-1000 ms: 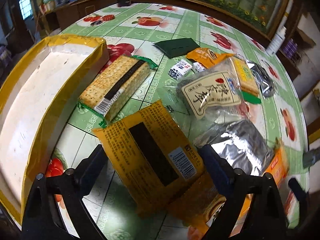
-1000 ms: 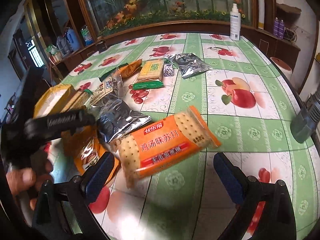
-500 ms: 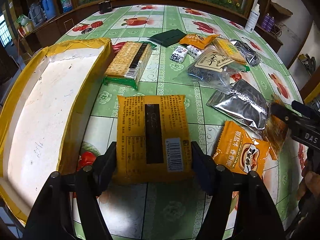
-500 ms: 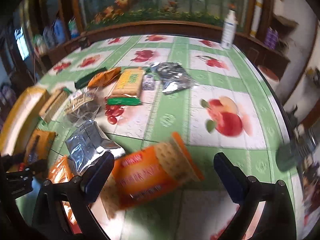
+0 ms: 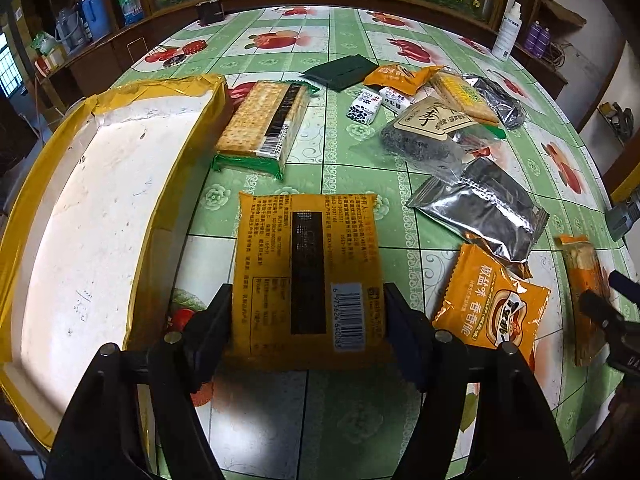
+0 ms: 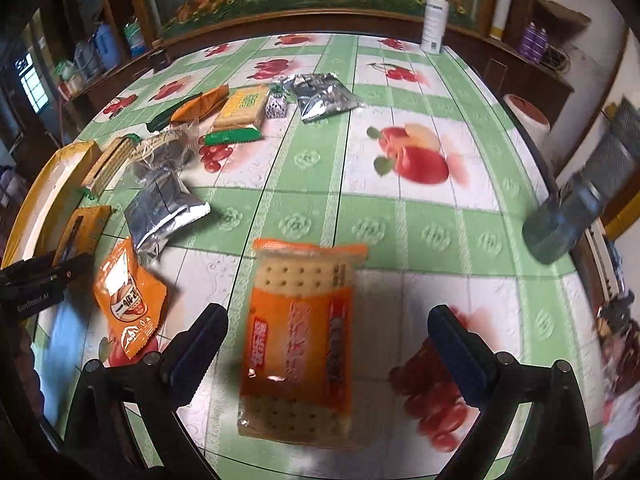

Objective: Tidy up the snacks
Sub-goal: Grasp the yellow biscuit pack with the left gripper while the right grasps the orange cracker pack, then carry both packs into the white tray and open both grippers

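My left gripper [image 5: 308,324] is shut on a yellow snack packet [image 5: 308,272], its pads pressing both long sides near the barcode end. The white box with yellow taped rim [image 5: 92,216] lies just left of it. My right gripper [image 6: 326,340] is open around an orange cracker pack [image 6: 300,344] that lies on the table between the fingers, with gaps on both sides. Other snacks lie loose: an orange pouch [image 5: 492,308], a silver bag [image 5: 484,208], a green-wrapped cracker pack [image 5: 264,124], a clear bag of dark seeds [image 5: 424,136].
The round table has a green fruit-print cloth [image 6: 400,208]. A white spray bottle [image 6: 434,20] stands at the far edge. More small packets [image 6: 324,96] lie at the back. A dark grey cylinder [image 6: 580,200] sits at the right edge.
My left gripper has closed in on the yellow packet and now grips it. My right gripper has swung round so the orange cracker pack lies lengthwise between its fingers.
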Action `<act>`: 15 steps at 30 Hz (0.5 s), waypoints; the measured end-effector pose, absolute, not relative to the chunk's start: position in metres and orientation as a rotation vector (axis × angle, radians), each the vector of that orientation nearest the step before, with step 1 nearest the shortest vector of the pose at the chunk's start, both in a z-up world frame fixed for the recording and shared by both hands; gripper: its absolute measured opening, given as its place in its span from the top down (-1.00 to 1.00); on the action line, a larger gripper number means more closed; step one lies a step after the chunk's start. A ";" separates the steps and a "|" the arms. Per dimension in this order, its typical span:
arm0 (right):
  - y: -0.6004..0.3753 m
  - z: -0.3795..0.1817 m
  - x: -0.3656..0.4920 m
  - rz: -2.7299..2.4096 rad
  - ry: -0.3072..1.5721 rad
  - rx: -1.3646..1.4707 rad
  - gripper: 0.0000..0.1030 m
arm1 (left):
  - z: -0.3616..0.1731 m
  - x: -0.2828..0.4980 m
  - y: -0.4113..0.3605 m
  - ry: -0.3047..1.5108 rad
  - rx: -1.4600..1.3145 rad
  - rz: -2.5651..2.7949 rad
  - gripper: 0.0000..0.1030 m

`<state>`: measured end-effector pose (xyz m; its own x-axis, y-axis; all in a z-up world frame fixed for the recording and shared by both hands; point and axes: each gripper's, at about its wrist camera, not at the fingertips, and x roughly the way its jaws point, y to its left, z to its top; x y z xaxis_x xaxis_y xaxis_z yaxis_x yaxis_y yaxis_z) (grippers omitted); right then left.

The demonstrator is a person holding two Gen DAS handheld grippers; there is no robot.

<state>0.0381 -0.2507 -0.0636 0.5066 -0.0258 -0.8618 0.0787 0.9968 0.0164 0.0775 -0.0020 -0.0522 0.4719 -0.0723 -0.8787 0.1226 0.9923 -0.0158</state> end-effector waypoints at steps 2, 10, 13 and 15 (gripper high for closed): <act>-0.243 -0.078 0.041 -0.062 1.064 0.058 -0.87 | -0.053 0.081 -0.001 1.071 0.048 -0.109 -0.53; -0.231 -0.076 0.027 -0.019 0.954 0.000 -0.06 | -0.051 0.075 0.002 1.018 0.036 -0.126 -0.33; -0.235 -0.071 0.022 0.024 0.932 0.045 -0.06 | -0.040 0.061 -0.001 0.976 0.044 -0.132 -0.33; -0.234 -0.061 0.017 0.044 0.902 0.058 -0.06 | -0.026 0.050 -0.005 0.933 0.063 -0.125 -0.33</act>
<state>0.0169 -0.2337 -0.0611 0.6196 0.0626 -0.7824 -0.0133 0.9975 0.0692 0.0495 -0.0046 -0.0261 0.5890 -0.0797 -0.8042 0.1344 0.9909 0.0003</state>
